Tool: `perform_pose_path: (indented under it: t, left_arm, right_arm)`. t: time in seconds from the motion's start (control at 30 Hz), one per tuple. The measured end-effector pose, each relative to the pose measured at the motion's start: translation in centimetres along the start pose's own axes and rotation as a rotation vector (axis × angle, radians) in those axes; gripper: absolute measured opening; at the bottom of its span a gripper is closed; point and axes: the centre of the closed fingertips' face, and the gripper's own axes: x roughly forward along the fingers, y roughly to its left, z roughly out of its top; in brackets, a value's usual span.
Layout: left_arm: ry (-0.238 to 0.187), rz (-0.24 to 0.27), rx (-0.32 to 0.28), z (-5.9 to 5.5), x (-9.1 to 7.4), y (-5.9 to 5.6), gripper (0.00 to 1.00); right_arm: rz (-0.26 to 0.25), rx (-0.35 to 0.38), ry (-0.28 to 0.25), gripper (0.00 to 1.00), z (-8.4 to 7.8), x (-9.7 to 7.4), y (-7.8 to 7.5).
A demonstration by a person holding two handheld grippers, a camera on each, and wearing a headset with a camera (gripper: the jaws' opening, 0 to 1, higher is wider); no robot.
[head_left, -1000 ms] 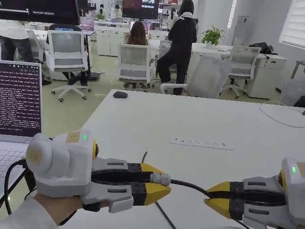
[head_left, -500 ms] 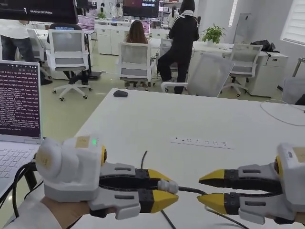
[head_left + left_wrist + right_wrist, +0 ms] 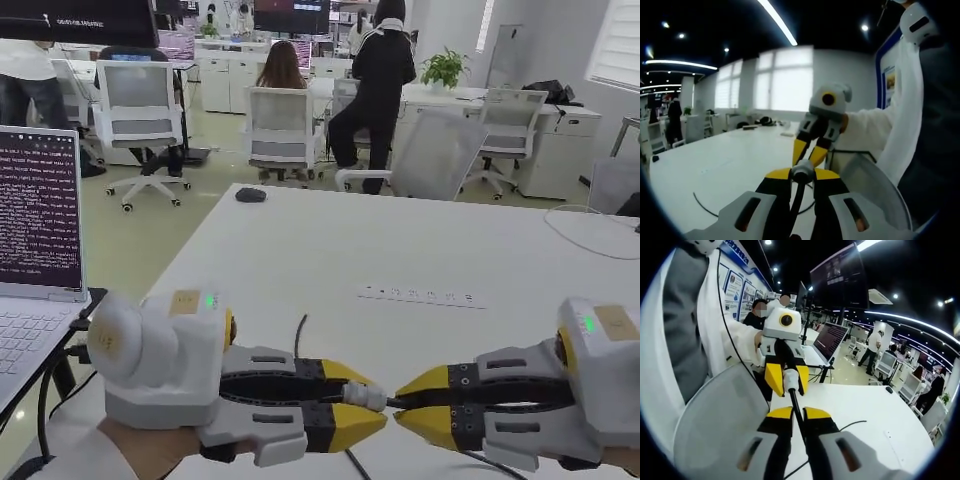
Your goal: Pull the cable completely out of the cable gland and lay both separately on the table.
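Now the left gripper [image 3: 375,400] is clamping the white plastic cable gland [image 3: 803,171], and the right gripper [image 3: 399,402] is pinching the thin black cable [image 3: 796,410] just beside it.

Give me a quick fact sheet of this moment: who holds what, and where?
Setting: white table in an open office, laptop at the left
Left gripper: shut on the cable gland, held above the table
Right gripper: closed on the black cable right beside the gland
Cable path: runs through the gland and back between the left jaws; slack lies on the table
Task state: cable not yet pulled out, nothing laid down
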Motion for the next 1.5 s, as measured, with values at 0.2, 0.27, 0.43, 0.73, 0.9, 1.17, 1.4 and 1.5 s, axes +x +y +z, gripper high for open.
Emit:
perform_pose_path:
  t: [0.2,0.27,0.43,0.73,0.9,1.17,1.4,1.5]
  left_arm:
    - [-0.008,0.008,-0.010,0.0,-0.2,0.2,0.17]
    - [-0.008,0.011,-0.012,0.0,-0.3,0.2,0.17]
    - [-0.004,0.007,-0.015,-0.1,-0.5,0.3,0.17]
    - [-0.009,0.018,-0.029,-0.4,-1.0,0.8,0.17]
    - [-0.006,0.033,-0.035,-0.6,-1.8,1.3,0.17]
    - [-0.023,0.046,-0.054,-0.5,-2.7,1.9,0.17]
    - [-0.046,0.051,-0.063,-0.1,-3.2,2.2,0.17]
    - [-0.048,0.048,-0.061,-0.1,-3.2,2.1,0.17]
  right_arm:
    - [0.000,-0.007,0.001,0.05,0.1,0.2,0.0]
    - [-0.003,-0.004,0.001,0.05,0.1,0.3,0.0]
    - [-0.004,-0.003,0.001,0.05,0.0,0.5,0.0]
    - [-0.020,0.011,0.015,0.04,-0.9,0.4,-0.5]
    - [-0.048,0.036,0.039,0.04,-2.2,-0.2,-1.0]
    - [-0.082,0.075,0.048,0.05,-3.2,-1.1,-1.6]
    - [-0.098,0.090,0.063,0.05,-3.7,-1.2,-1.7]
    - [-0.098,0.093,0.065,0.05,-3.8,-1.1,-1.6]
